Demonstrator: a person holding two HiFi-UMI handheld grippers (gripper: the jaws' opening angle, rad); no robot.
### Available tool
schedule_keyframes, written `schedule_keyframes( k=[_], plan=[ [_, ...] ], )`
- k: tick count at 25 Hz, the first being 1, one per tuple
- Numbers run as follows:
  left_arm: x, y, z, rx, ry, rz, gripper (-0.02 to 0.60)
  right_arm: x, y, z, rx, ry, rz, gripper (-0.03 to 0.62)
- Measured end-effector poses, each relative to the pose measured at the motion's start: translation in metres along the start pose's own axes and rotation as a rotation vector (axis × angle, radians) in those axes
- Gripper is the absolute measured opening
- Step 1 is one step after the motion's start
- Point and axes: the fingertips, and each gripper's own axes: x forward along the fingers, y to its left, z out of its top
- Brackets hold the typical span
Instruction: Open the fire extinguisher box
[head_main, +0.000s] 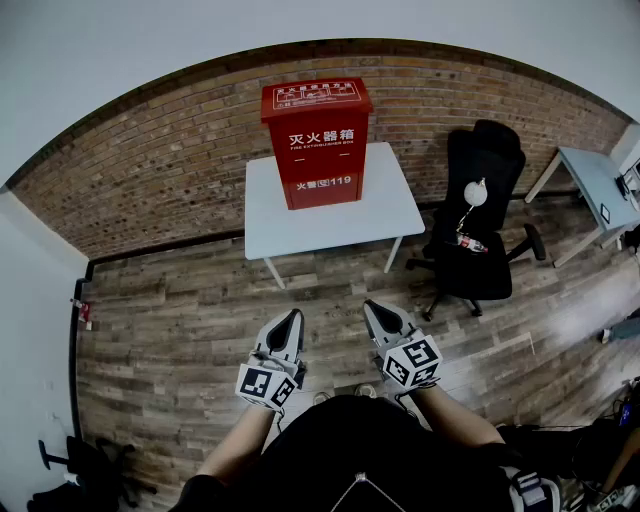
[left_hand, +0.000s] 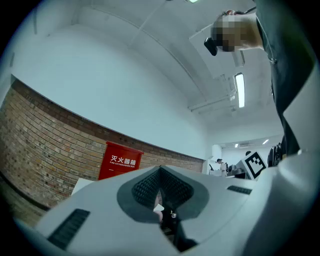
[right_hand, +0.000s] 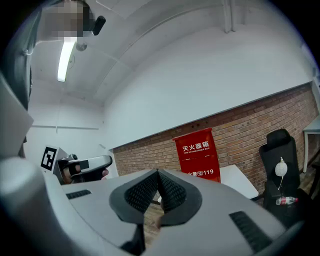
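A red fire extinguisher box (head_main: 318, 142) stands upright on a small white table (head_main: 385, 205) against the brick wall, its lid down. It also shows in the left gripper view as a red box (left_hand: 120, 161) and in the right gripper view as a red box (right_hand: 198, 153). My left gripper (head_main: 289, 319) and right gripper (head_main: 373, 311) are held close to my body over the wood floor, well short of the table. Both are shut with nothing between the jaws, and both point level toward the box.
A black office chair (head_main: 478, 220) with a white lamp and a bottle on it stands right of the table. A grey desk (head_main: 596, 185) is at the far right. Wood floor lies between me and the table. The brick wall (head_main: 170, 160) runs behind.
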Motion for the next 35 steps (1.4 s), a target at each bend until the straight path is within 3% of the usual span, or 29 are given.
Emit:
schedule_keyframes(
  k=[20, 26, 35],
  plan=[
    [-0.01, 0.034, 0.0, -0.015, 0.016, -0.038, 0.049, 0.03, 0.018, -0.003, 0.002, -0.008, -0.063, 0.018],
    [-0.008, 0.045, -0.011, -0.032, 0.036, -0.054, 0.049, 0.031, 0.025, -0.023, 0.017, 0.022, -0.089, 0.018],
    [0.044, 0.064, -0.02, -0.044, 0.045, -0.039, 0.049, 0.064, -0.027, -0.006, 0.014, -0.003, -0.079, 0.018]
  ],
)
